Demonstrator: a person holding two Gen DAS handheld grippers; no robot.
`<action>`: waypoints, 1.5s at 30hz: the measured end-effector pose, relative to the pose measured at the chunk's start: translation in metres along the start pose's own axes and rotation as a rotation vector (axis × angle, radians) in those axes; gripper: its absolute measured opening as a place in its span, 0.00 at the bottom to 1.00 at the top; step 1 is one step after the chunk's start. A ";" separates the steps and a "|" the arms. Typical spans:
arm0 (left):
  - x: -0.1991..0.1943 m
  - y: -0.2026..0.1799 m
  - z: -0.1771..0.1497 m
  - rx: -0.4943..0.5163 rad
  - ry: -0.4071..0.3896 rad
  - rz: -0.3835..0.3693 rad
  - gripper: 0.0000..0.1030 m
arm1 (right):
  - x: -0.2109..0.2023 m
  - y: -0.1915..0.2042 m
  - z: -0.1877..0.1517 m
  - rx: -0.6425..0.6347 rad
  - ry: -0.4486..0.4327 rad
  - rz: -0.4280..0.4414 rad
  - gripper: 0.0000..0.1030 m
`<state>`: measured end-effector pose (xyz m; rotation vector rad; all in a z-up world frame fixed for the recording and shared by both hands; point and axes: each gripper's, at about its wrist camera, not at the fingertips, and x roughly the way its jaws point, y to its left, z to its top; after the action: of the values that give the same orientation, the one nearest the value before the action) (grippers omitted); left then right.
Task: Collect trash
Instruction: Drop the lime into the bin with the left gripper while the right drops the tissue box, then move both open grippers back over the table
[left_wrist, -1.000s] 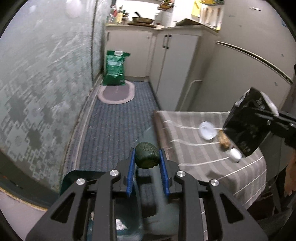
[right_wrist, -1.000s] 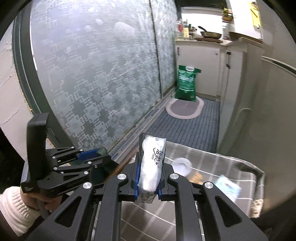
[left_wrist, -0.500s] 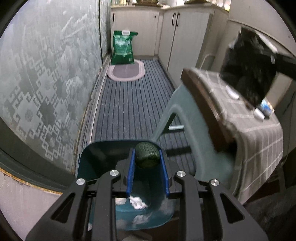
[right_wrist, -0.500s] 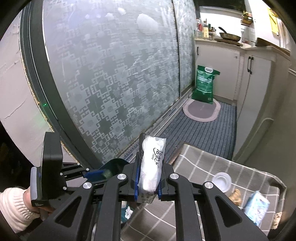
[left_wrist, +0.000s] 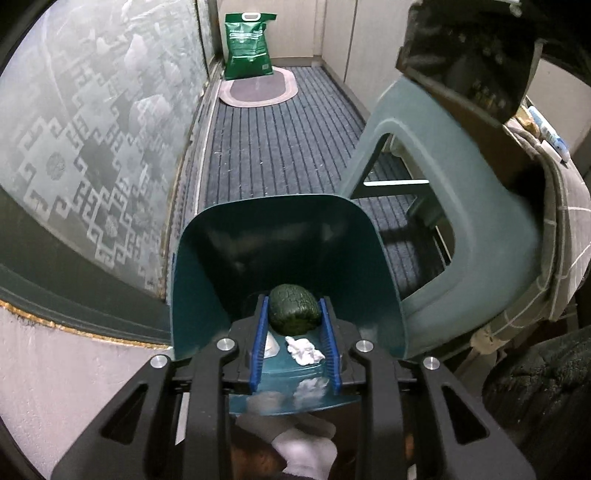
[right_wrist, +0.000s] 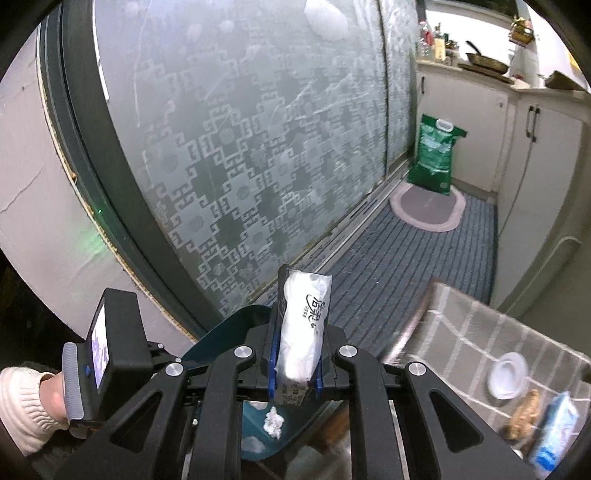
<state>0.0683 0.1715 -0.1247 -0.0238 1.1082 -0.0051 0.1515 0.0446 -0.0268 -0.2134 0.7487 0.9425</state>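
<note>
My left gripper (left_wrist: 293, 314) is shut on a dark green avocado (left_wrist: 293, 308) and holds it inside the mouth of a teal trash bin (left_wrist: 207, 266). Crumpled white tissues (left_wrist: 303, 350) lie in the bin. My right gripper (right_wrist: 295, 354) is shut on a black and white snack packet (right_wrist: 303, 332), held upright above the same bin (right_wrist: 221, 334). The packet also shows at the top right of the left wrist view (left_wrist: 469, 59). The left gripper's body (right_wrist: 114, 354) is at the lower left of the right wrist view.
A grey-green plastic stool (left_wrist: 461, 192) stands beside the bin. A checked cloth table (right_wrist: 480, 332) holds a white lid (right_wrist: 506, 374), a brown scrap (right_wrist: 522, 413) and a blue packet (right_wrist: 557, 432). A frosted glass door (right_wrist: 258, 147), a green sack (right_wrist: 436, 155) and an oval mat (right_wrist: 428, 206) line the floor.
My left gripper has tilted down and lowered the avocado from over the table into the bin's mouth. My right gripper has moved left with the packet, over the bin.
</note>
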 end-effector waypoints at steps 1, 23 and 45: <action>-0.001 0.002 0.000 -0.004 -0.002 0.001 0.29 | 0.005 0.003 0.000 -0.005 0.010 0.003 0.13; -0.091 0.038 0.001 -0.088 -0.227 0.067 0.13 | 0.095 0.050 -0.023 -0.044 0.240 0.039 0.13; -0.157 0.034 0.008 -0.129 -0.401 0.069 0.13 | 0.137 0.075 -0.060 -0.113 0.427 0.059 0.31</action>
<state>0.0055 0.2078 0.0184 -0.0982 0.7062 0.1283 0.1125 0.1499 -0.1508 -0.5045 1.0993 1.0089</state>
